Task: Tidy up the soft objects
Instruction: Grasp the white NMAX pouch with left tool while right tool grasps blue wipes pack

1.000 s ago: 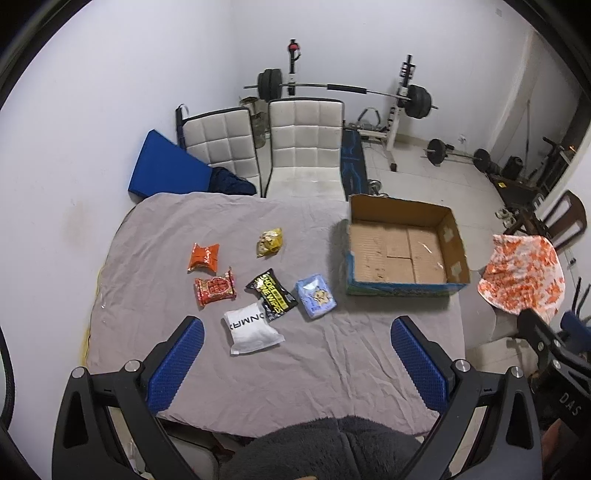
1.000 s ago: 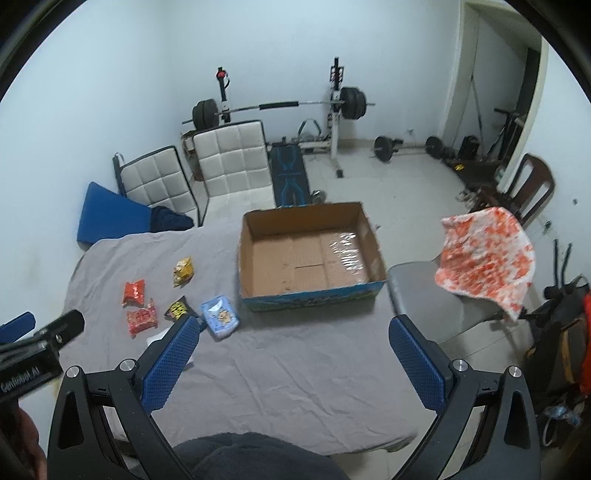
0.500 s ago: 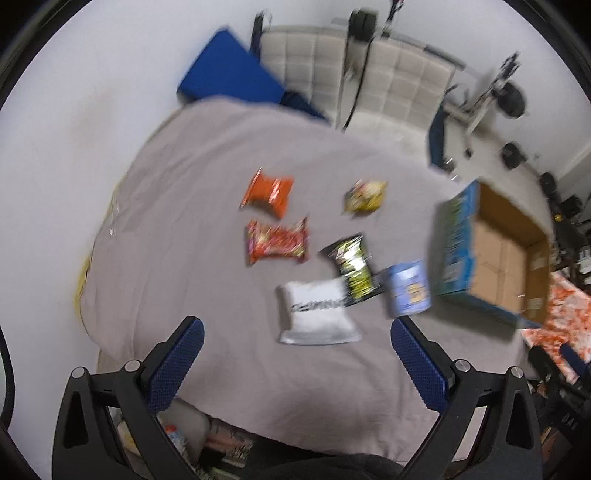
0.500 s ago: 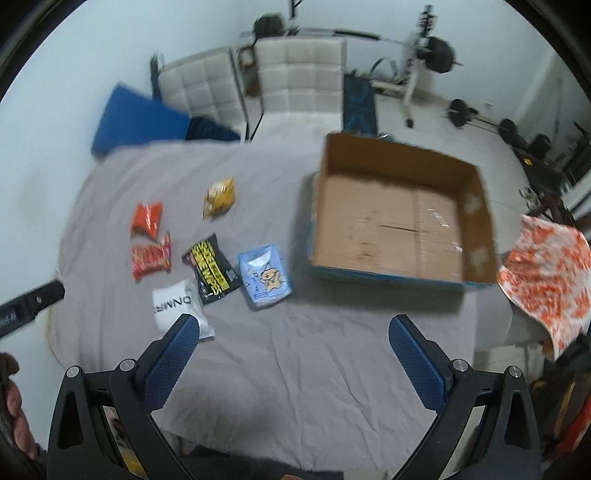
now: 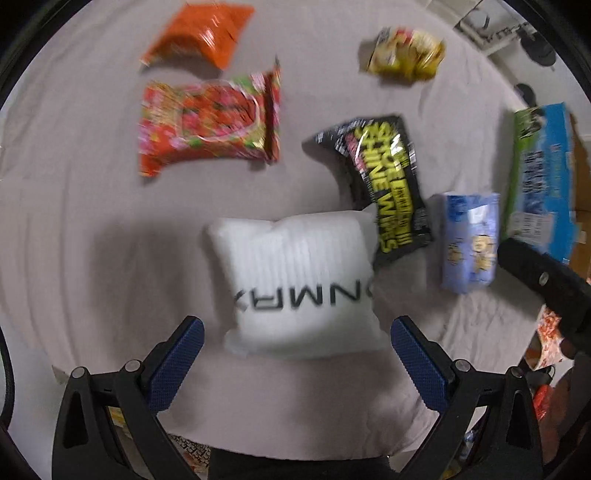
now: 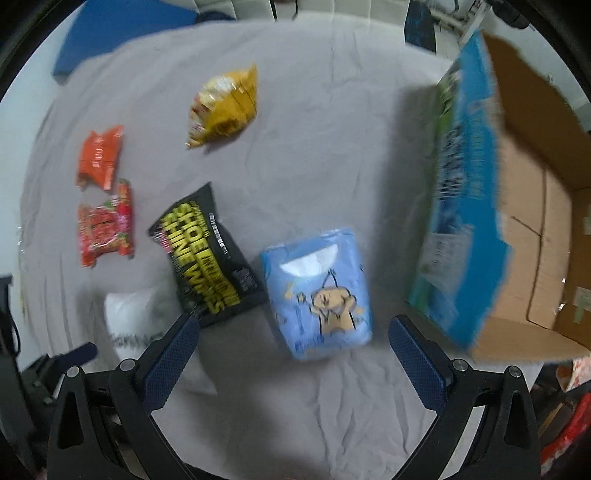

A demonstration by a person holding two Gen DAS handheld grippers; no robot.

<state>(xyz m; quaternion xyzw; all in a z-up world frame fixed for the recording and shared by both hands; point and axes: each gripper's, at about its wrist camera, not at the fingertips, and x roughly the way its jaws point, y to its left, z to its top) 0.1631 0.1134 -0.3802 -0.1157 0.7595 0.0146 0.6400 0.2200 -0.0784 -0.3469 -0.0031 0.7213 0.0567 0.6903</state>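
Note:
Several soft packets lie on a grey cloth-covered table [image 5: 74, 240]. My left gripper [image 5: 295, 354] is open, its blue pads just short of a white pillow pack [image 5: 299, 280]. My right gripper [image 6: 291, 358] is open, just short of a light blue tissue pack [image 6: 321, 291]. Between the two packs lies a black and yellow wipes packet [image 5: 384, 184], also in the right wrist view [image 6: 210, 258]. Farther off lie a red packet [image 5: 207, 122], an orange packet [image 5: 203, 33] and a yellow packet [image 5: 406, 51]. An open cardboard box [image 6: 517, 206] stands at the right.
The box's blue printed side wall [image 6: 461, 206] rises close to the right of the tissue pack. The right gripper's black body [image 5: 546, 280] crosses the right edge of the left wrist view. A blue mat [image 6: 129, 33] lies beyond the table's far edge.
Both grippers have dropped from high above the table down close to the packets. The left one now hangs over the white pack, the right one over the blue tissue pack. Both stay open.

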